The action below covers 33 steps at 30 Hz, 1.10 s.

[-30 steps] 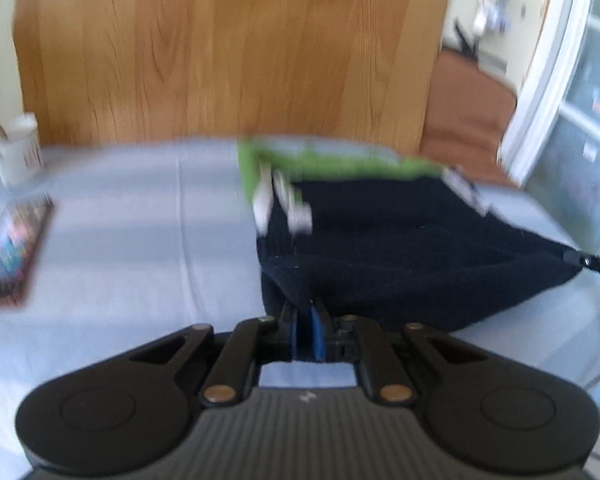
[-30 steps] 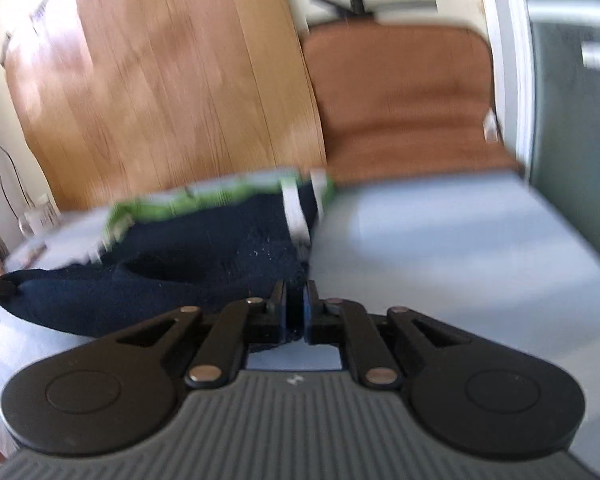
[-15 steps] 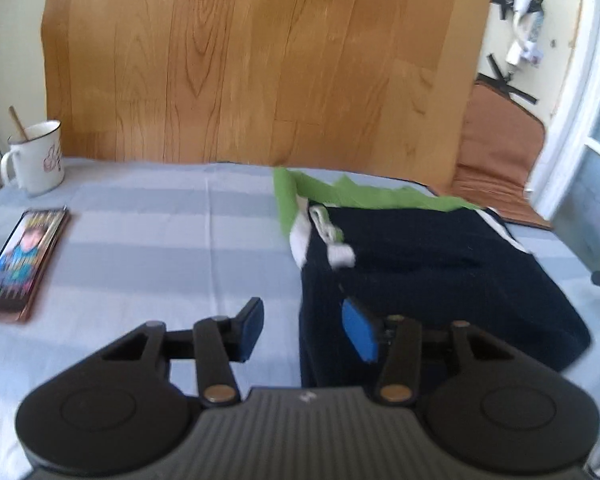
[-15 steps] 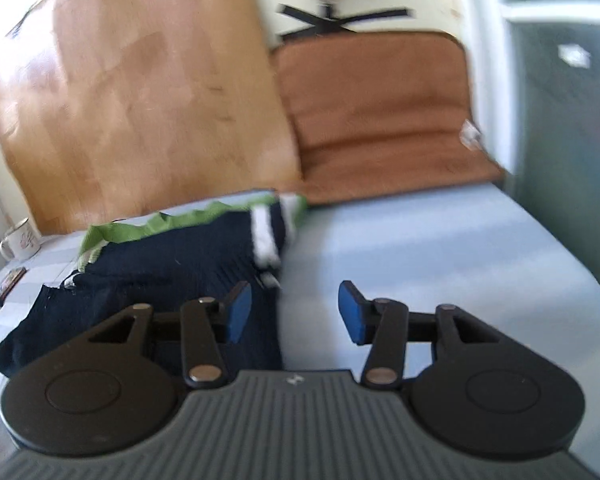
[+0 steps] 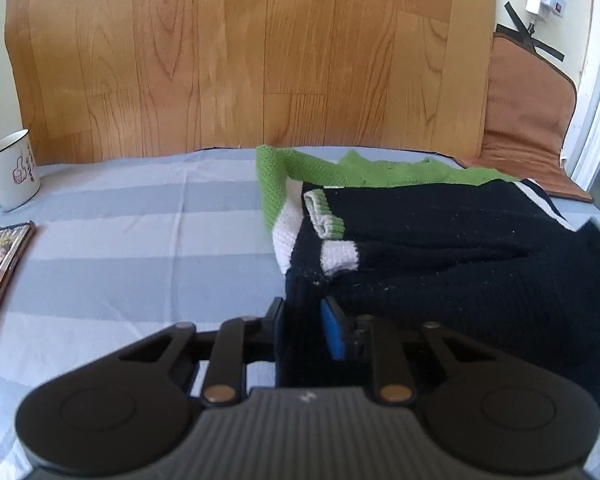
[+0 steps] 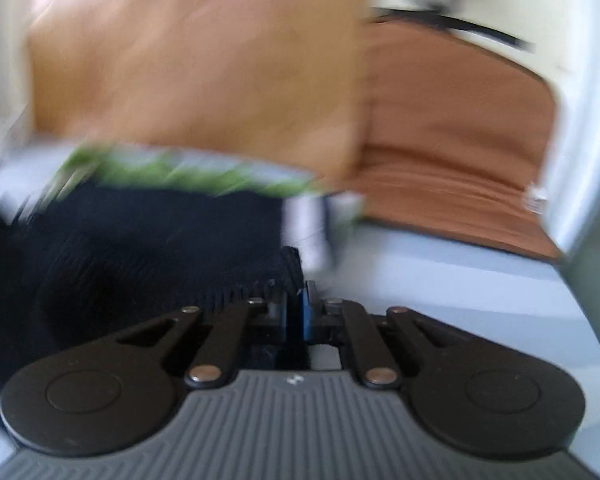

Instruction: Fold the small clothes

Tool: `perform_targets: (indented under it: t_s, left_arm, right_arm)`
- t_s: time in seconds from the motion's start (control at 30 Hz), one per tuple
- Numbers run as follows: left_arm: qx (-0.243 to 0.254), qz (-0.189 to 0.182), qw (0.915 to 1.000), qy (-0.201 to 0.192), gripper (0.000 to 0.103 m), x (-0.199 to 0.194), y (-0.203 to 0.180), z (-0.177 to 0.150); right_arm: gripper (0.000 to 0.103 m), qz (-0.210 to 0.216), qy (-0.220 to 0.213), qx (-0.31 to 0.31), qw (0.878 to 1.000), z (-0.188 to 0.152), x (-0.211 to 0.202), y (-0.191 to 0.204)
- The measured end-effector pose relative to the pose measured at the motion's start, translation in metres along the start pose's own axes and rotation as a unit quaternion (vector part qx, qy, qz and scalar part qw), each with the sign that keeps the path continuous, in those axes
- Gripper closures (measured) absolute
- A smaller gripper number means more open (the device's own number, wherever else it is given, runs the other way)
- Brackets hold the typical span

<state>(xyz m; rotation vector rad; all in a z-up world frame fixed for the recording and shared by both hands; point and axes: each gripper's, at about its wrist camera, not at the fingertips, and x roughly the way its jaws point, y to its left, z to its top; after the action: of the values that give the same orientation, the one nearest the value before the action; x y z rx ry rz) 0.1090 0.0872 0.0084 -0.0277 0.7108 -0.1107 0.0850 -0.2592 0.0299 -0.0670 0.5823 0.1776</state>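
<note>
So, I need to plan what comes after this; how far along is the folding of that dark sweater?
Done: the sleeves lie folded across the dark sweater. In hand: the left gripper and right gripper have just closed on its near corners. Left: the fold toward the green hem.

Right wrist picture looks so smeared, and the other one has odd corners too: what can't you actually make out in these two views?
- Right wrist view: the dark navy knitted sweater and its green trim are motion-blurred; stitch detail is lost.
- Left wrist view: the phone with a colourful screen is cut by the left edge.
- Left wrist view: the left gripper body hides the sweater's near edge.
- Left wrist view: the white enamel mug drawing is too small to read.
</note>
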Motion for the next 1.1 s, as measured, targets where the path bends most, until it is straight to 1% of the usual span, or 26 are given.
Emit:
perform_targets:
  t_s: [0.07,0.1,0.17,0.23,0.27,0.33,0.4,0.43,0.5,0.53,0.57,0.6,0.63,0.67,0.7,0.73,0.77,0.8,0.87,0.9,0.93,0.97,1.0,1.03,1.07,1.1]
  left_arm:
    - [-0.006,-0.004,1.0,0.003,0.083,0.005,0.001,0.001]
    - [-0.007,-0.006,1.0,0.004,0.083,0.006,0.001,0.001]
    - [-0.006,-0.004,1.0,0.003,0.083,0.007,0.001,0.0]
    - [-0.005,-0.003,1.0,0.002,0.083,0.008,0.001,-0.001]
    - [-0.006,-0.003,1.0,0.002,0.083,0.009,0.001,-0.001]
    - [-0.009,-0.002,1.0,-0.001,0.083,0.007,0.001,-0.002]
    - [-0.02,-0.003,0.9997,-0.014,0.086,0.001,0.003,-0.001]
    - [-0.022,-0.004,0.9994,-0.026,0.091,-0.004,0.003,-0.001]
    - [-0.01,0.003,0.9989,-0.047,0.091,-0.01,-0.001,-0.001]
    - [0.002,0.013,0.9987,-0.049,0.092,-0.008,-0.005,-0.002]
    - [0.014,0.023,0.9987,-0.044,0.092,-0.003,-0.008,-0.002]
    - [0.022,0.035,0.9988,-0.027,0.092,0.006,-0.01,-0.003]
    - [0.023,0.041,0.9987,-0.017,0.092,0.013,-0.01,-0.004]
    - [0.025,0.041,0.9986,-0.023,0.092,0.013,-0.009,-0.005]
    - [0.027,0.039,0.9986,-0.022,0.092,0.01,-0.008,-0.005]
    - [0.023,0.033,0.9989,-0.024,0.09,0.006,-0.006,-0.004]
    - [0.017,0.026,0.9991,-0.029,0.088,0.001,-0.002,-0.002]
    - [0.011,0.02,0.999,-0.037,0.088,-0.007,0.002,0.001]
    - [0.011,0.025,0.9977,-0.063,0.088,-0.018,0.006,0.012]
    - [0.017,0.033,0.9966,-0.074,0.088,-0.021,0.008,0.024]
    - [0.022,0.04,0.9958,-0.08,0.086,-0.021,0.007,0.034]
    - [0.03,0.049,0.9948,-0.083,0.081,-0.017,0.006,0.049]
    - [0.044,0.055,0.9939,-0.085,0.076,-0.01,0.003,0.065]
    - [0.062,0.054,0.993,-0.084,0.062,-0.001,-0.002,0.079]
    - [0.082,0.05,0.992,-0.081,0.048,0.011,-0.006,0.092]
    - [0.102,0.046,0.9909,-0.074,0.044,0.026,-0.012,0.105]
  right_arm:
    - [0.093,0.008,0.018,0.096,0.995,0.001,0.011,-0.034]
    - [0.093,0.009,0.028,0.105,0.994,-0.002,0.014,-0.038]
    - [0.091,0.01,0.032,0.064,0.997,-0.006,0.013,-0.025]
    - [0.087,-0.001,0.012,0.029,1.0,-0.006,0.005,-0.01]
    - [0.085,-0.003,0.004,0.022,1.0,-0.005,0.001,-0.006]
    - [0.075,0.0,-0.016,0.028,0.999,0.0,-0.011,-0.001]
    - [0.073,0.023,-0.036,0.042,0.998,0.004,-0.022,0.001]
    - [0.073,0.046,-0.039,0.05,0.997,0.005,-0.025,0.0]
    - [0.073,0.093,-0.023,0.068,0.993,0.001,-0.023,0.002]
    - [0.073,0.115,-0.002,0.081,0.99,-0.004,-0.017,0.004]
    - [0.073,0.143,0.032,0.096,0.985,-0.01,-0.006,0.006]
    - [0.073,0.163,0.075,0.103,0.978,-0.016,0.007,0.009]
    - [0.075,0.161,0.08,0.097,0.979,-0.02,0.01,0.012]
    - [0.075,0.151,0.071,0.08,0.983,-0.016,0.007,0.015]
    - [0.074,0.152,0.08,0.069,0.983,-0.008,0.007,0.017]
    - [0.074,0.153,0.069,0.068,0.983,0.001,0.004,0.013]
    - [0.074,0.155,0.048,0.072,0.984,0.012,-0.001,0.009]
    - [0.074,0.156,0.037,0.073,0.984,0.021,-0.004,0.005]
    - [0.074,0.155,0.025,0.076,0.985,0.047,0.001,-0.003]
    - [0.073,0.152,0.023,0.075,0.985,0.059,0.007,-0.003]
    - [0.069,0.149,0.025,0.069,0.986,0.073,0.018,-0.004]
    - [0.065,0.15,0.033,0.06,0.986,0.086,0.032,-0.004]
    - [0.058,0.155,0.044,0.049,0.986,0.099,0.048,-0.002]
    - [0.048,0.161,0.057,0.037,0.985,0.108,0.066,0.0]
    - [0.043,0.163,0.071,0.023,0.984,0.118,0.086,0.004]
    - [0.038,0.159,0.083,0.005,0.984,0.126,0.104,0.007]
